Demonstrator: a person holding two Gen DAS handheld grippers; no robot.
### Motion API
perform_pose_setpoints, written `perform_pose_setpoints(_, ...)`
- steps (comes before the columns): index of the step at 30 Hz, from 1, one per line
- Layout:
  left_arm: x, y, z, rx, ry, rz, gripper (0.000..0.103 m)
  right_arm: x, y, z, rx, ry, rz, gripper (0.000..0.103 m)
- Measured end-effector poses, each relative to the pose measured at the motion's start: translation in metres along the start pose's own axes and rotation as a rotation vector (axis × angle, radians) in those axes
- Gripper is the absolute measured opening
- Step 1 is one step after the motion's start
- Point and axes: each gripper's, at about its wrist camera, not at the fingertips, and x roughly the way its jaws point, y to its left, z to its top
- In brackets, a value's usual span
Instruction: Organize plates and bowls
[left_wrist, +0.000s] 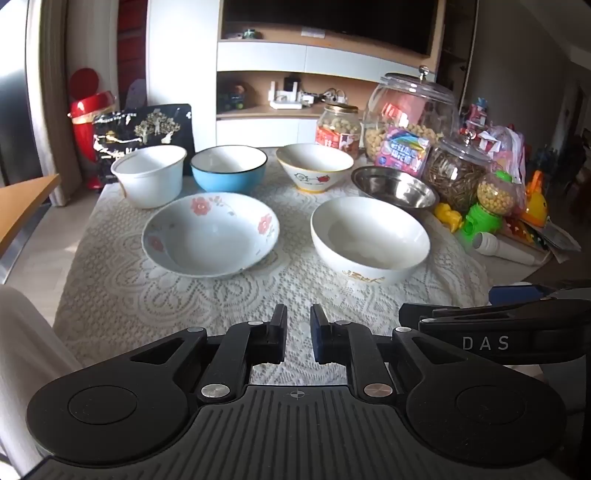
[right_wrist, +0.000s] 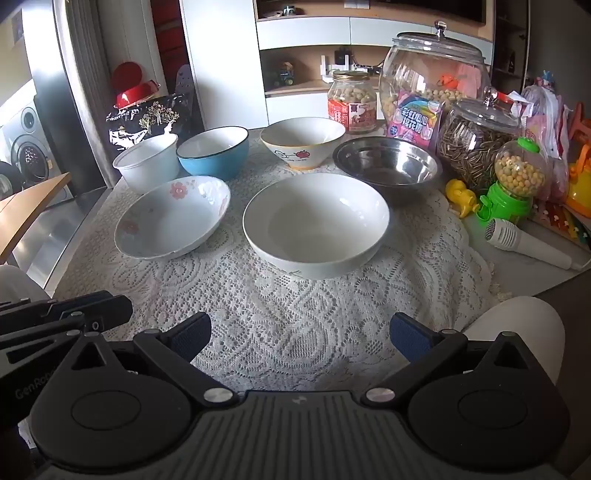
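Observation:
Several bowls stand on a lace-covered table (left_wrist: 192, 317). In front are a flowered shallow bowl (left_wrist: 210, 234) (right_wrist: 171, 216) and a plain white bowl (left_wrist: 369, 240) (right_wrist: 316, 223). Behind are a white tub bowl (left_wrist: 149, 175) (right_wrist: 147, 162), a blue bowl (left_wrist: 229, 170) (right_wrist: 214, 151), a cone bowl with a red print (left_wrist: 314, 166) (right_wrist: 303, 142) and a steel bowl (left_wrist: 393, 186) (right_wrist: 388, 166). My left gripper (left_wrist: 298, 332) is nearly shut and empty, near the front edge. My right gripper (right_wrist: 301, 332) is open and empty, in front of the white bowl.
Glass jars of snacks (right_wrist: 432, 74) (right_wrist: 476, 144), a green candy dispenser (right_wrist: 513, 188), yellow toys and a white microphone (right_wrist: 524, 243) crowd the right side. A black bag (left_wrist: 144, 133) stands at the back left. A wooden table edge (left_wrist: 22, 206) lies left.

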Motion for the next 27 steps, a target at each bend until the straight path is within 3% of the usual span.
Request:
perform_pose_setpoints(14,-0.001,-0.012,0.003,0.014,0.003,-0.006,0.016,0.003,0.006,-0.007,0.002,0.016,0.015,0.103)
perform_pose_setpoints(27,0.000,-0.001,0.000,-0.003,0.015,-0.008,0.016,0.001,0.001,-0.002,0.004,0.025,0.027,0.103)
